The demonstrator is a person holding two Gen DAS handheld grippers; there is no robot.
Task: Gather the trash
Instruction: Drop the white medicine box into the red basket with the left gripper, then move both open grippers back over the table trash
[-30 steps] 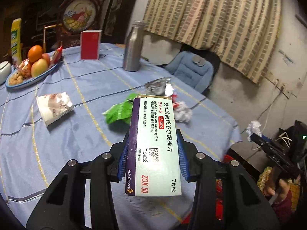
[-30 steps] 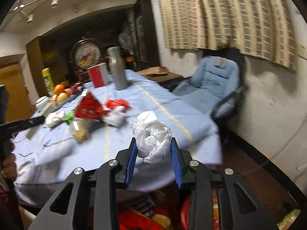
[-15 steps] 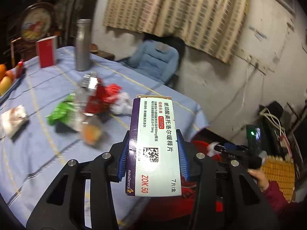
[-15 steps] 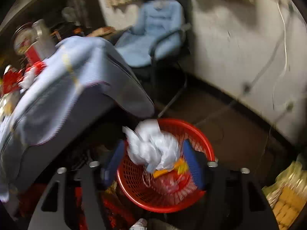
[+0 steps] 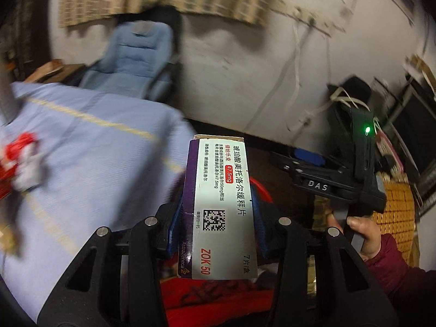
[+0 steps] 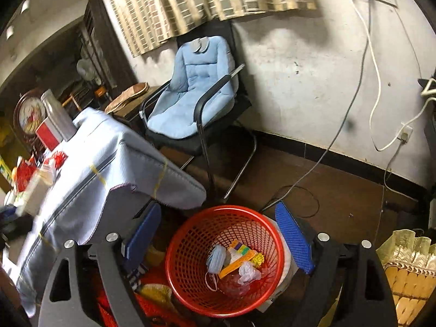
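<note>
So, partway through I'd say; the red mesh basket (image 6: 218, 259) on the floor by the table corner already has stuff in it: a blue face mask (image 6: 216, 256), a crumpled white tissue (image 6: 246, 271), some yellow and striped wrappers; the right gripper (image 6: 218, 241) hangs right over it with its blue pads spreading apart and nothing between them, so that hand looks done with its drop.

The left gripper (image 5: 215, 227) is clamped on a medicine box (image 5: 218, 207), white and purple with a QR code and "ZOK 50" printed on it, standing upright between the pads; it's out past the edge of the blue tablecloth (image 5: 90, 150), so that box is my guess for next in; a sliver of red rim peeks out beside it, probably the basket.

Still left on the table: a red and white wrapper pile (image 5: 20, 152), plus more bits in the right wrist view, all smeared by blur so I can't name them; most of the tabletop is cut off anyway; the bottom of the basket is a jumble, and there's red stuff under the left gripper I can't make out.
</note>
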